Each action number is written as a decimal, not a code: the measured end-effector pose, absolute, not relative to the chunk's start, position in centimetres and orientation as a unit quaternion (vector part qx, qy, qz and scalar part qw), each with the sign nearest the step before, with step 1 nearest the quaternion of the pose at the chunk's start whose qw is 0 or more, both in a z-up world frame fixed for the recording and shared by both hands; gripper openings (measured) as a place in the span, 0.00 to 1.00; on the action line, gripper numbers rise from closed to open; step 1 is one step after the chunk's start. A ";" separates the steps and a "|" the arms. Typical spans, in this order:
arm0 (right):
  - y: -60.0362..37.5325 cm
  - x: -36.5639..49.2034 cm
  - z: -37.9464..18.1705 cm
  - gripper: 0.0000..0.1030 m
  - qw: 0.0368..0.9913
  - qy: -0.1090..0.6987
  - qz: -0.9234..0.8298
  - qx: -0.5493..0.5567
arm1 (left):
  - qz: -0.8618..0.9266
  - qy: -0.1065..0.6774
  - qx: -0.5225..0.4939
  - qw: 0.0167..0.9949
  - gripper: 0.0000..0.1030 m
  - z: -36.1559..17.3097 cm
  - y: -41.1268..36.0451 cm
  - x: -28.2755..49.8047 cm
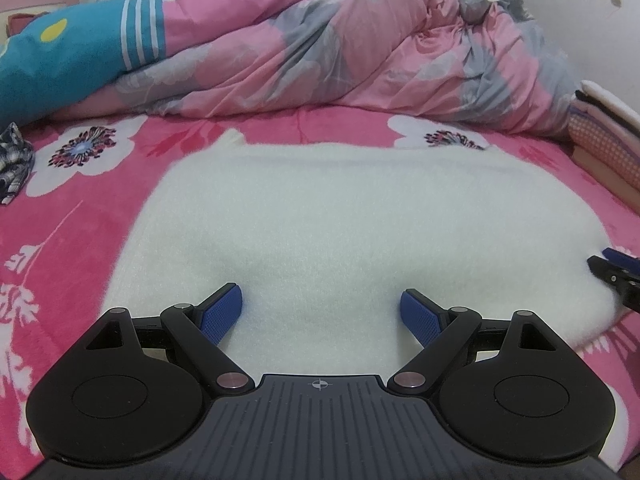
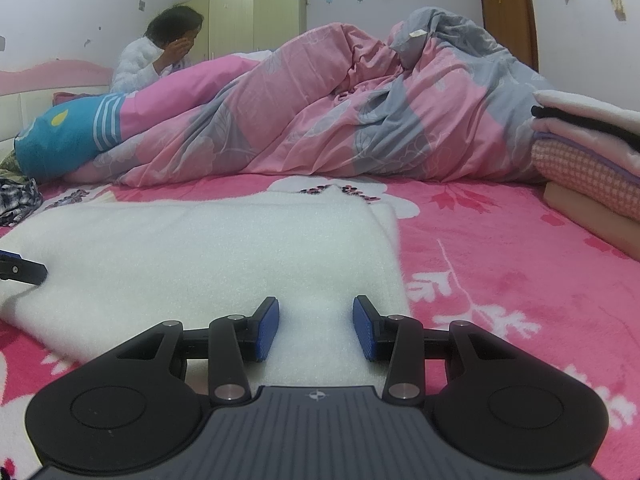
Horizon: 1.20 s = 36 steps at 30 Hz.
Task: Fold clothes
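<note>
A fluffy white garment (image 1: 360, 216) lies flat, folded into a broad rectangle, on the pink flowered blanket (image 1: 80, 220). My left gripper (image 1: 322, 296) hovers low over its near edge, jaws wide apart, nothing between the blue pads. In the right wrist view the same white garment (image 2: 200, 248) fills the left half. My right gripper (image 2: 316, 304) is over its near right corner, jaws half apart; the cloth lies flat under them and the pads do not press it. Each gripper shows at the edge of the other's view: the right gripper (image 1: 612, 272), a left finger (image 2: 20, 268).
A rumpled pink and grey duvet (image 2: 360, 112) and a blue pillow (image 2: 60, 136) fill the far side of the bed. A stack of folded clothes (image 2: 592, 160) stands at the right edge. A dark plaid garment (image 1: 14, 156) lies at the left. A person (image 2: 148, 60) sits beyond the duvet.
</note>
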State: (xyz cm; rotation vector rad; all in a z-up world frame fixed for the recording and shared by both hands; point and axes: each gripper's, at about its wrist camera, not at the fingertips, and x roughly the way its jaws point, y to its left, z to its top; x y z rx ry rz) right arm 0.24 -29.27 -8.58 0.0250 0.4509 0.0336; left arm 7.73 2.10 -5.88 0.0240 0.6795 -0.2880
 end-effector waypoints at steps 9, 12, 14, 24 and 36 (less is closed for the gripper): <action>-27.5 0.6 -4.3 0.42 0.975 0.219 0.040 -0.018 | -0.136 0.350 0.025 0.926 0.88 -5.7 1.6 8.1; -26.4 1.4 -3.9 0.42 0.976 0.211 0.054 -0.021 | -0.133 0.355 0.031 0.925 0.89 -5.7 1.3 8.1; -25.9 2.2 -4.1 0.42 0.975 0.213 0.058 -0.016 | -0.133 0.358 0.033 0.924 0.89 -5.6 1.3 8.2; -26.7 5.7 -7.4 0.48 0.966 0.252 0.060 0.012 | -0.130 0.366 0.042 0.921 0.92 -5.6 0.9 8.4; -27.5 5.8 -7.6 0.48 0.964 0.253 0.072 0.035 | -0.126 0.379 0.045 0.916 0.95 -5.6 0.5 8.8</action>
